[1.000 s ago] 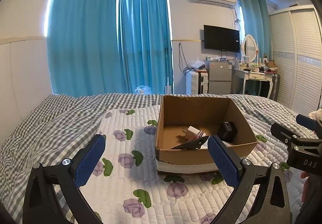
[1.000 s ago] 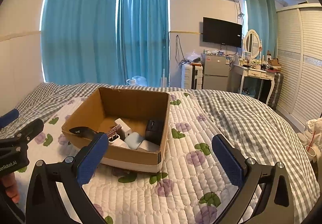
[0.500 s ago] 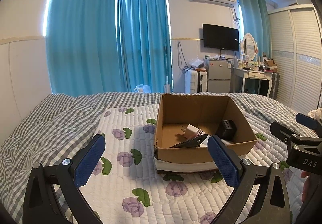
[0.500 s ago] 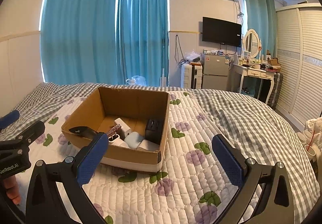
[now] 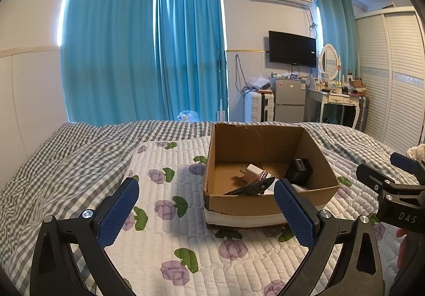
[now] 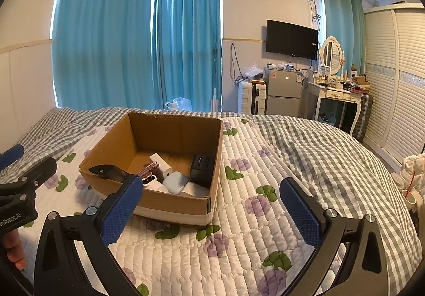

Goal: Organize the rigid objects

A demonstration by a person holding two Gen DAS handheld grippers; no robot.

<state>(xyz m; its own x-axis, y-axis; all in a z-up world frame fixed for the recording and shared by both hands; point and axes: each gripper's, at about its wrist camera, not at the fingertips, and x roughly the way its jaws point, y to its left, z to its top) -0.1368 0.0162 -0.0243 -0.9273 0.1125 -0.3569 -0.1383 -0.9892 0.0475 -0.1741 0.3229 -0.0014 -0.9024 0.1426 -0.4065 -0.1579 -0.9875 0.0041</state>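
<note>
An open cardboard box point(image 5: 268, 207) point(image 6: 180, 134) stands on the quilted floral bed cover. Inside lie a white charger point(image 5: 252, 172) point(image 6: 159, 160), a black cube adapter point(image 5: 298, 169) point(image 6: 202, 169), a light blue case point(image 6: 175, 181), a black tool point(image 5: 252, 187) point(image 6: 109, 172) leaning on the near wall, and other small items. My left gripper point(image 5: 206, 212) is open and empty, in front of the box. My right gripper point(image 6: 211, 212) is open and empty, in front of the box's right corner. Each gripper shows at the edge of the other's view.
The floral quilt point(image 6: 239, 237) lies over a grey checked bedspread point(image 5: 53, 163). Blue curtains point(image 5: 148, 56), a suitcase, a small fridge point(image 6: 283, 91), a dressing table point(image 6: 337, 94) and a wardrobe point(image 6: 398, 75) stand beyond the bed.
Both views have drifted only slightly; the box sits a little lower and nearer in the left wrist view. Both grippers stay open and empty.
</note>
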